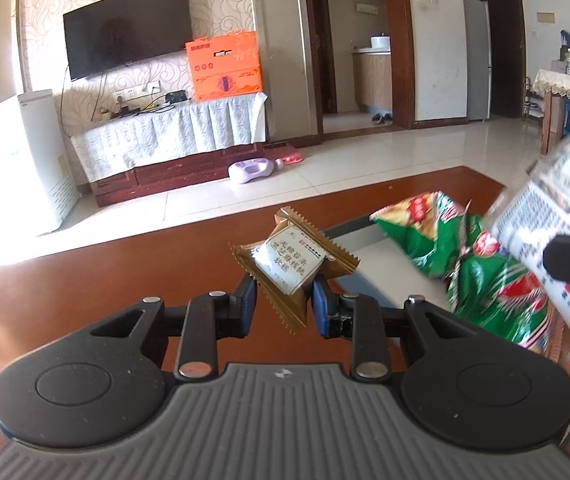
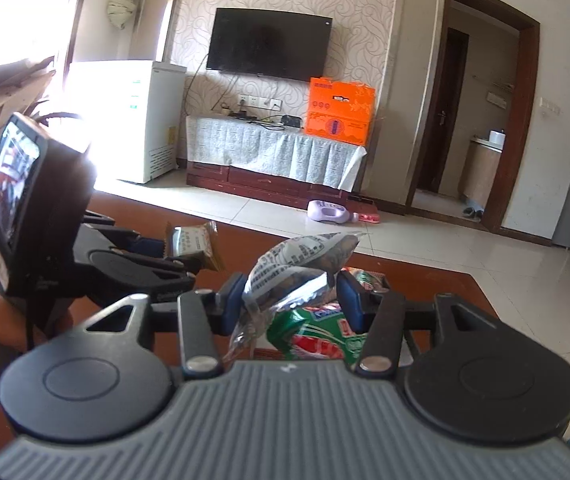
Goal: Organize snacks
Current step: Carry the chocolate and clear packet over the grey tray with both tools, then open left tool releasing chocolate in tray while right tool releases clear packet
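Left tongs [image 1: 281, 304] pinch Chinese-labelled brown packet [image 1: 295, 266]; right tongs [image 2: 291, 300] grip printed clear bag [image 2: 301, 264]

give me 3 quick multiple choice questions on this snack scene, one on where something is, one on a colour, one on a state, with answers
1. Where does the big green snack bag lie?
A. on the floor by the TV stand
B. in the grey tray on the wooden table
C. on top of the orange box

2. What colour is the wrapper of the small packet in the left gripper?
A. golden brown
B. blue
C. pink

3. What is the right gripper doing?
A. standing open and empty
B. lying on the floor
C. shut on a clear printed bag

Answers: 1 B, the bag rests in the tray; 2 A, brown crimped edges show; 3 C, the bag is pinched between its pads.
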A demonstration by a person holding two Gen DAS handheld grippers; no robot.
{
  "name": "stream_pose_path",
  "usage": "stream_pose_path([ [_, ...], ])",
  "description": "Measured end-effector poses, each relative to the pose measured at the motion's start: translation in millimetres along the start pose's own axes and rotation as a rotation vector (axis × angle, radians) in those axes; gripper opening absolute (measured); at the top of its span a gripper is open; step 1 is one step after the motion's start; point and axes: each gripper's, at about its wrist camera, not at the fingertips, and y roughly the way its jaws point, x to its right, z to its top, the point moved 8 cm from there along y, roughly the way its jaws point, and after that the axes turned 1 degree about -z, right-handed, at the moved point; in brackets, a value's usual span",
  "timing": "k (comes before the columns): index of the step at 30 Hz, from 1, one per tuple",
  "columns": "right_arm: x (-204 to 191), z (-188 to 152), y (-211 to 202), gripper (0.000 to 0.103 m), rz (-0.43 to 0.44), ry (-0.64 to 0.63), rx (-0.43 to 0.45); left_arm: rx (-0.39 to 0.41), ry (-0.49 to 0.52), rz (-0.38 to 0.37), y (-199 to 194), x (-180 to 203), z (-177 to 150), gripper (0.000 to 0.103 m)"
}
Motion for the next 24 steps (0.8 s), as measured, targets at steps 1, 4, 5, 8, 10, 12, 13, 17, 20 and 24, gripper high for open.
stream_pose_path([
  [1,4.5,-2.2,0.0,0.053,-0.006,0.006,-0.003,0.003,0.0,-0.006,2.2,4.5,2.7,0.034],
  [4,16.5,-9.4,-2.4,0.052,-0.02,0.031,-0.012,0.009,0.0,-0.017,8.8,14.1,9.7,0.034],
  [5,20.3,-10.0,-2.2,0.051,-0.023,0.038,-0.013,0.012,0.0,-0.023,11.0,17.6,11.8,0.034],
  [8,31.1,-15.3,0.3,0.049,-0.037,0.052,-0.027,0.011,-0.004,-0.045,19.6,31.7,17.0,0.034],
  [10,36.6,-22.8,6.5,0.049,-0.039,0.068,-0.049,0.0,-0.006,-0.066,30.1,44.2,18.9,0.034],
  [12,41.1,-31.2,15.4,0.048,-0.033,0.092,-0.08,-0.011,0.014,-0.074,41.0,53.3,15.7,0.034],
  [13,42.6,-34.6,18.0,0.048,-0.027,0.105,-0.092,-0.015,0.025,-0.08,45.9,59.2,14.9,0.034],
  [17,44.0,-39.6,23.0,0.048,-0.029,0.116,-0.11,-0.013,0.027,-0.107,64.4,75.3,17.7,0.034],
  [20,43.5,-41.1,28.5,0.048,-0.037,0.106,-0.124,-0.012,0.02,-0.135,79.1,85.1,21.0,0.034],
  [24,42.8,-40.7,35.7,0.048,-0.06,0.084,-0.133,-0.019,-0.007,-0.16,97.0,92.5,20.0,0.035],
])
